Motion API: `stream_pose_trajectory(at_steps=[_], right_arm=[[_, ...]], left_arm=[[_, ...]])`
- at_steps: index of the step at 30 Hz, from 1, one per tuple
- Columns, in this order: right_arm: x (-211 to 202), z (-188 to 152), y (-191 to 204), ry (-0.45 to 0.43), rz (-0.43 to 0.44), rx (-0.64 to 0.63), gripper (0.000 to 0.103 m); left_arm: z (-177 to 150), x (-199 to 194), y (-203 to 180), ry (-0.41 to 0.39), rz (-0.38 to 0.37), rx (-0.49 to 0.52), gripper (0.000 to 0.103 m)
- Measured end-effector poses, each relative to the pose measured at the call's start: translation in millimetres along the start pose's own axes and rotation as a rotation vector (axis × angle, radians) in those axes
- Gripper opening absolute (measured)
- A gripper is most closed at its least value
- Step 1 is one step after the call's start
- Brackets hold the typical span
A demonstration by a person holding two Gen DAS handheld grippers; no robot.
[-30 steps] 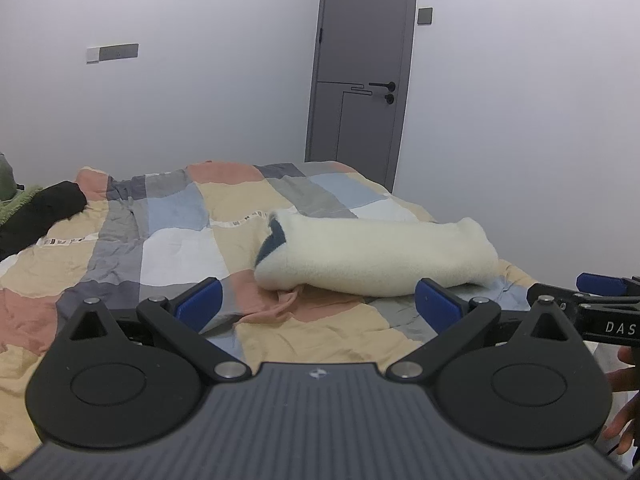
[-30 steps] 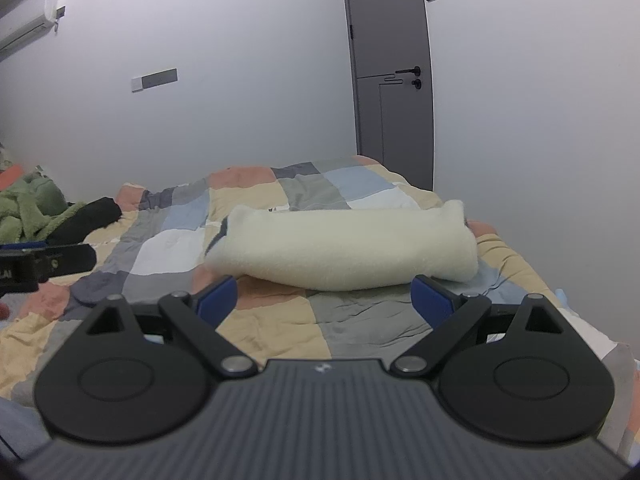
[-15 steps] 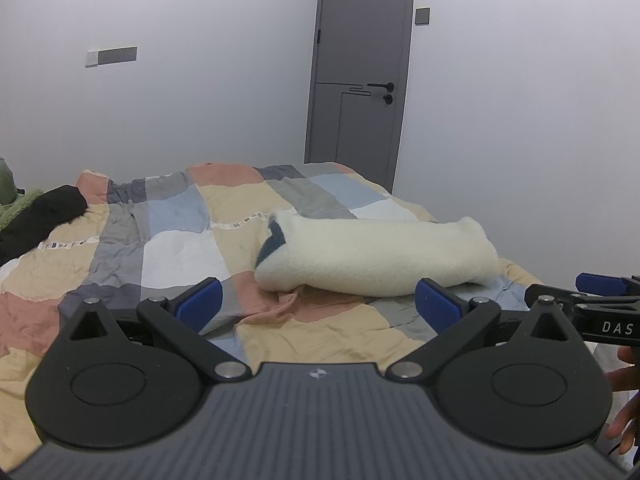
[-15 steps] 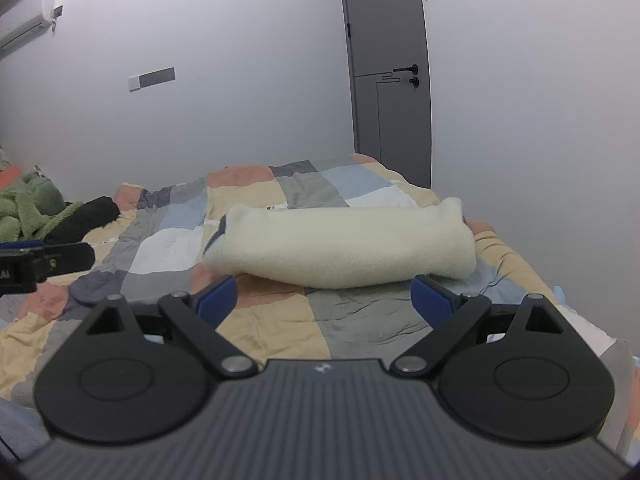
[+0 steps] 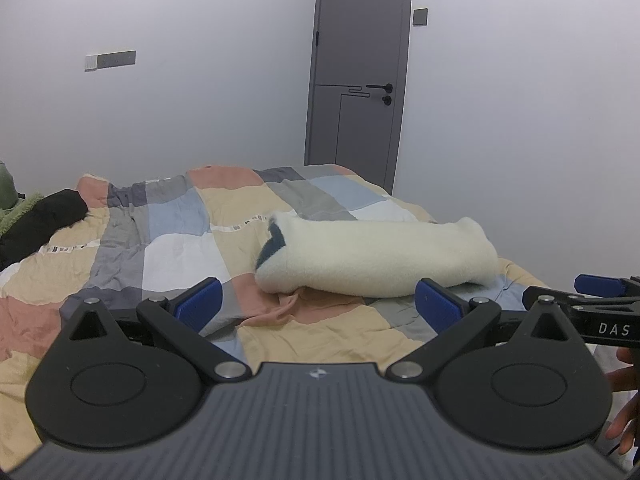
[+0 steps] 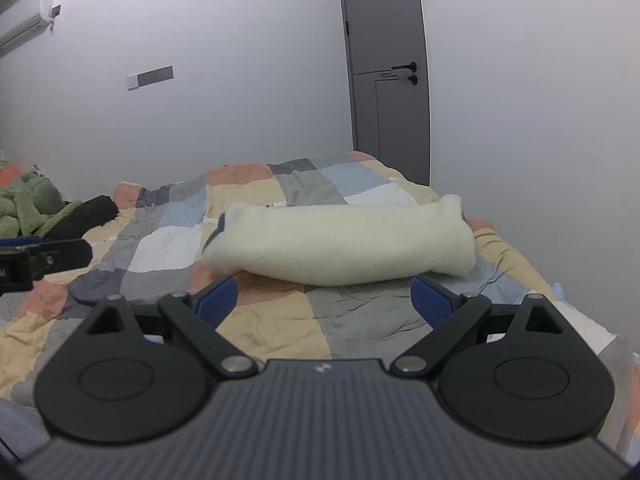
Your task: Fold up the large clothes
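Observation:
A cream fleece garment (image 5: pixel 376 256) lies folded into a thick bundle on the patchwork quilt (image 5: pixel 180 248), with a dark blue lining showing at its left end. The right wrist view shows the same bundle (image 6: pixel 340 248) straight ahead. My left gripper (image 5: pixel 318 306) is open, held back from the bundle's near edge with nothing between its blue pads. My right gripper (image 6: pixel 324 298) is open too, just short of the bundle, also empty. The right gripper's tip (image 5: pixel 600 286) shows at the right edge of the left wrist view, and the left gripper's tip (image 6: pixel 44 258) at the left edge of the right one.
A black garment (image 5: pixel 44 220) and a green fleece one (image 6: pixel 28 208) lie at the bed's far left. A grey door (image 5: pixel 356 80) stands in the wall behind. The bed's right edge runs close to a white wall. A hand (image 5: pixel 624 400) shows at lower right.
Both views have drifted slightly; the bundle sits a touch lower and nearer in the right wrist view. Both grippers stay open and the garment has not moved.

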State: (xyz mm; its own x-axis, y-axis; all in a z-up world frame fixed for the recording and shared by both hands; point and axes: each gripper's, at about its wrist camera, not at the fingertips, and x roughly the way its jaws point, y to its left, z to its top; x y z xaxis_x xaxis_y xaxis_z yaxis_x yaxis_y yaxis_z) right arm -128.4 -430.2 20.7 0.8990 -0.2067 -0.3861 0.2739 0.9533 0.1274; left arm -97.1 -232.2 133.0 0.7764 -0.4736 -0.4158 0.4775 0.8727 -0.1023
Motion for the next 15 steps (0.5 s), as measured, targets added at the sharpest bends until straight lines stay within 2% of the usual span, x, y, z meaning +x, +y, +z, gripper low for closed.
stream_pose_trajectory(at_steps=[15], right_arm=[[-0.2,-2.1,-0.7,0.001,0.001,0.000,0.095]], left_arm=[[1.4,-2.8,-0.4,-0.004,0.001,-0.002,0.103]])
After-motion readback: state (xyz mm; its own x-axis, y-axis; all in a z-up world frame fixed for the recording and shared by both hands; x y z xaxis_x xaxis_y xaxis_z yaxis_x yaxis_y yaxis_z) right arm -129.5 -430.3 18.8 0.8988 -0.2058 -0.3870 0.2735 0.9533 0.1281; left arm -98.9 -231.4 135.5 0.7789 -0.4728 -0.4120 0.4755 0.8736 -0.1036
